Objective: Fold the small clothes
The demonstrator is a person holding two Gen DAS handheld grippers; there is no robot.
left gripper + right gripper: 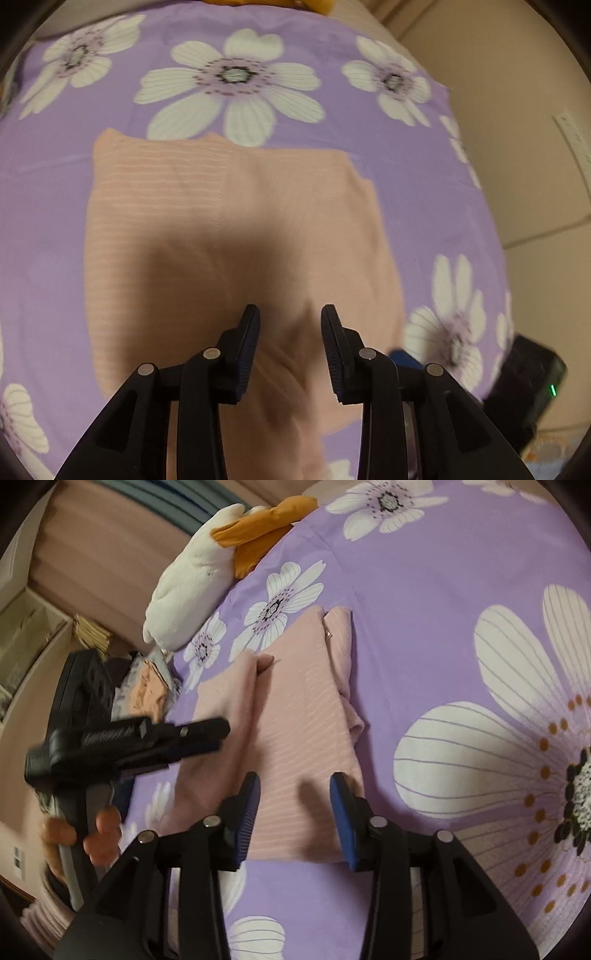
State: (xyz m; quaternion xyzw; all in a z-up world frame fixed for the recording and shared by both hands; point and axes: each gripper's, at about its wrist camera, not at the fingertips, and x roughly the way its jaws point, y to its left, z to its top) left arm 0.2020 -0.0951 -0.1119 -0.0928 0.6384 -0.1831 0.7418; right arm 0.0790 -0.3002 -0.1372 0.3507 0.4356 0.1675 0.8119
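The pink garment (pixel 295 720) lies partly folded on the flowered bed sheet (pixel 424 609), mid-fold probably. Both claws sit apart and empty: the right claw (pixel 293 786) over its 6 o'clock edge, the left claw (pixel 290 321) hovering above. Next move calls for pinching an edge.
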